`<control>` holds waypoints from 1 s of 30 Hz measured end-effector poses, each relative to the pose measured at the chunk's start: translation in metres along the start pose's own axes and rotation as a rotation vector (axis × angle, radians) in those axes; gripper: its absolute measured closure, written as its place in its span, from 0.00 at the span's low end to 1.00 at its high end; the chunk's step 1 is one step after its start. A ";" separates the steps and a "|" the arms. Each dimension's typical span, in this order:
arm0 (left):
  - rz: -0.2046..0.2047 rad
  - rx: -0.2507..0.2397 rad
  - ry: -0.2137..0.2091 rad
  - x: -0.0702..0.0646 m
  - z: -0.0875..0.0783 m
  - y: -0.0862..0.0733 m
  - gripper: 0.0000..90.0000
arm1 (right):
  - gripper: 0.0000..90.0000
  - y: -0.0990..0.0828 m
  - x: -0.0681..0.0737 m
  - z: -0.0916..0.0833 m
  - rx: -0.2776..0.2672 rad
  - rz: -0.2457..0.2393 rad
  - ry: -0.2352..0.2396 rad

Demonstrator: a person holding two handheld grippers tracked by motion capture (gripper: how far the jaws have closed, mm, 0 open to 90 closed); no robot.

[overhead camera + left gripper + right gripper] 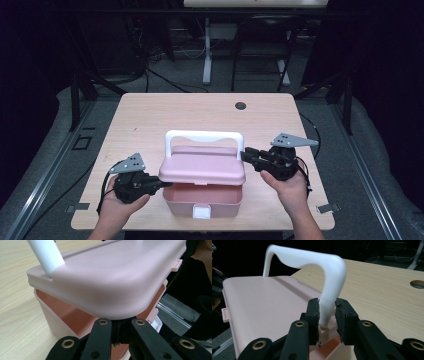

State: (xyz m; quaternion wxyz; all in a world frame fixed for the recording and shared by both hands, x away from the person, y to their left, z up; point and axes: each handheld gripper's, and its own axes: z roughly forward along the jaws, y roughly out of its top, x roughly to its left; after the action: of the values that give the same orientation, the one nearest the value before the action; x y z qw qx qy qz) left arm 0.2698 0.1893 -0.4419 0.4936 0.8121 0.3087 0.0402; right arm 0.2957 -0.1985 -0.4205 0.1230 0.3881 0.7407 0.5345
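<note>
Your left gripper pinching near-left corner of pink lid, jaws pressed together, lid propped up off pink box. Your right gripper straddling right leg of white handle, pads close either side, can't tell if squeezing. Box sits between both tongs on table.

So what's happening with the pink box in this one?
A person with a gripper in each hand is working on a pink box near the table front edge. Its lid is lifted partway, leaving a gap above the box. The left gripper is shut at the lid's left corner, apparently under its rim. The right gripper has its jaws on either side of the white handle base; whether the pads press on it is unclear.
</note>
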 end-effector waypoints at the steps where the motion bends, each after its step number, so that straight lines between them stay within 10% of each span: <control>1: 0.001 0.000 0.000 0.000 0.000 0.001 1.00 | 0.83 -0.001 0.000 -0.001 0.003 -0.002 -0.003; 30: 0.012 -0.040 0.030 0.006 -0.006 0.027 1.00 | 1.00 -0.030 0.017 -0.012 0.030 -0.054 -0.048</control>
State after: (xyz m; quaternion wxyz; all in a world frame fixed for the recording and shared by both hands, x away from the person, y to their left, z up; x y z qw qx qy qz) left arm 0.2850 0.1882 -0.4183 0.5047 0.8033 0.3103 0.0614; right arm 0.2632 -0.1986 -0.4382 0.1495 0.3825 0.7555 0.5104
